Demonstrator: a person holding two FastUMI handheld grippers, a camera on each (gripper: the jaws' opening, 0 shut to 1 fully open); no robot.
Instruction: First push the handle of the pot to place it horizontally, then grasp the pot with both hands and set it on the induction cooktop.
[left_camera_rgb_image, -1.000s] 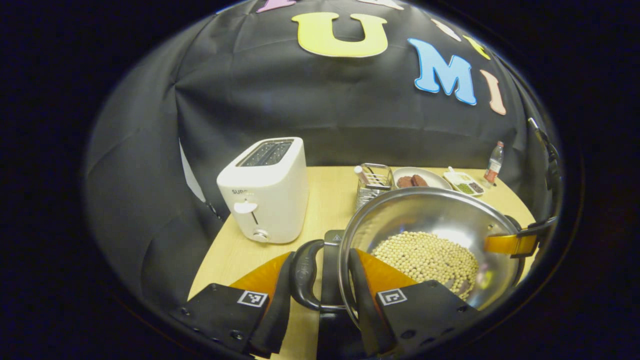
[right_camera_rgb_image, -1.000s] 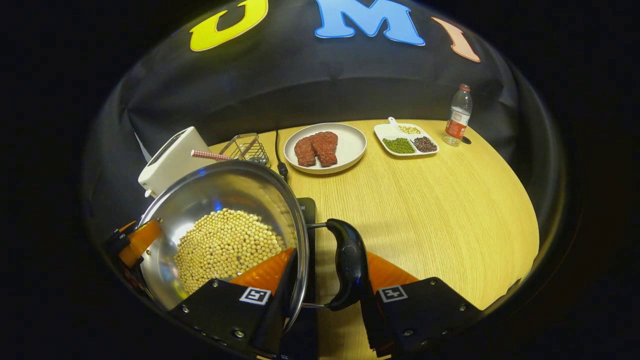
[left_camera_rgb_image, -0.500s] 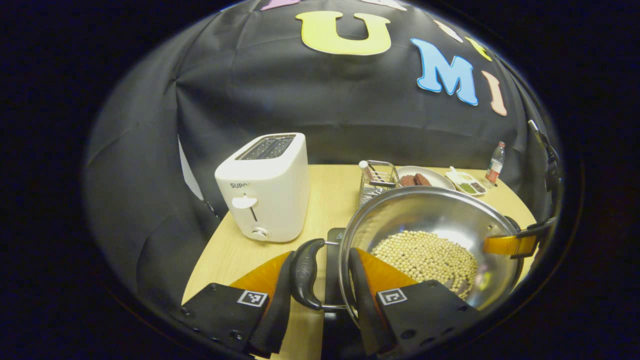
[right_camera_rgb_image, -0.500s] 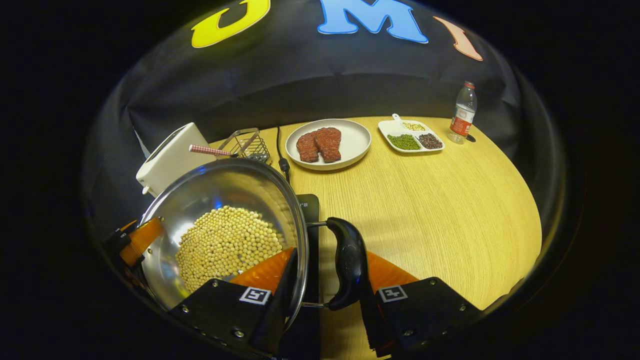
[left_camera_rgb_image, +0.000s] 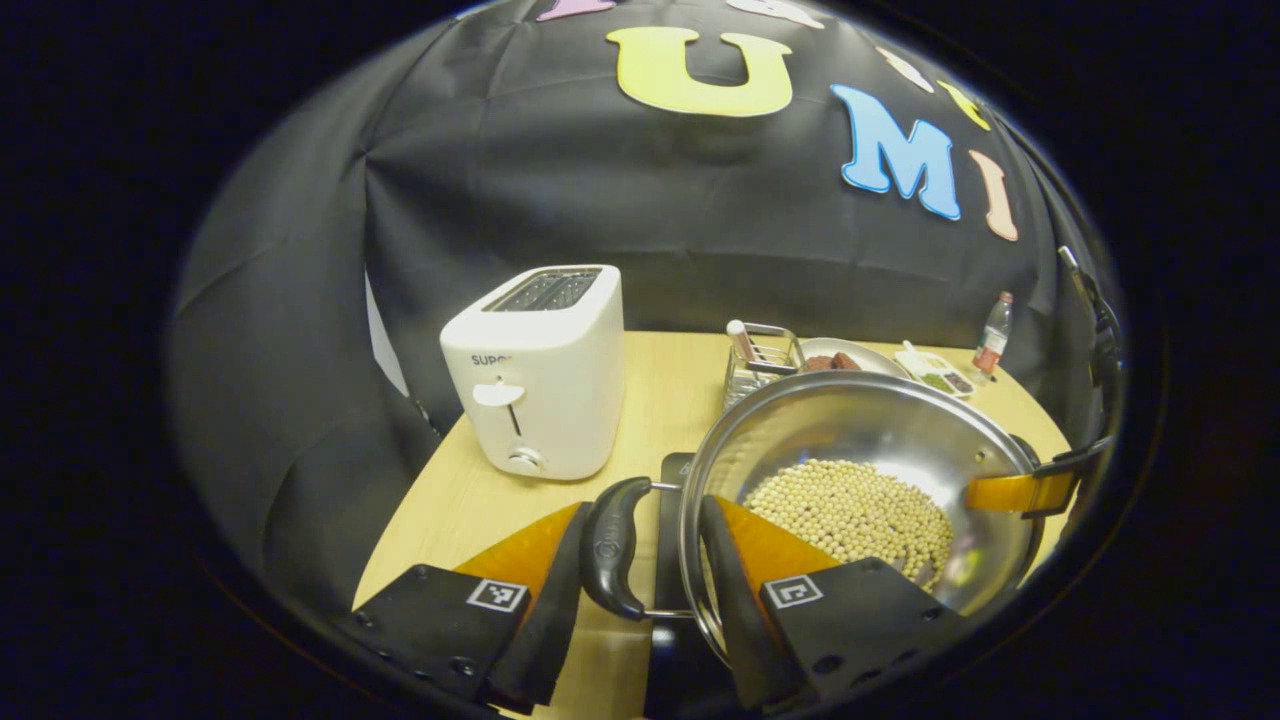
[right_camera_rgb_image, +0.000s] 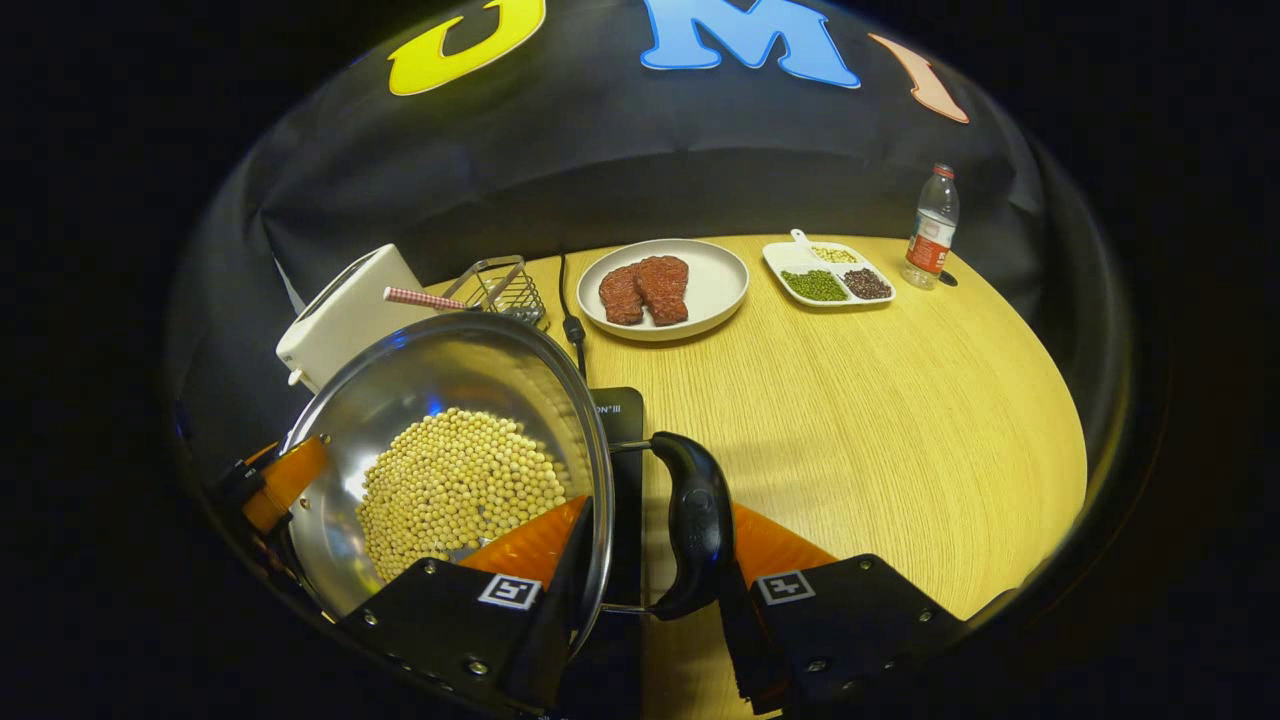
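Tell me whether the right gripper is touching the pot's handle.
Touching. In the right gripper view, the right gripper has one finger against the black handle and the other inside the pot rim.

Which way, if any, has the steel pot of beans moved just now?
Yes, slightly downward. In the left gripper view the round steel pot of yellow beans now hides most of the white plate of meat, which earlier showed clear above its rim.

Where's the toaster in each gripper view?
Left gripper view: the toaster stands left of centre on the table, beyond the pot's left handle.
Right gripper view: it sits at the far left, partly behind the pot's rim.
Shared landmark: the wire rack, just right of the toaster in both.
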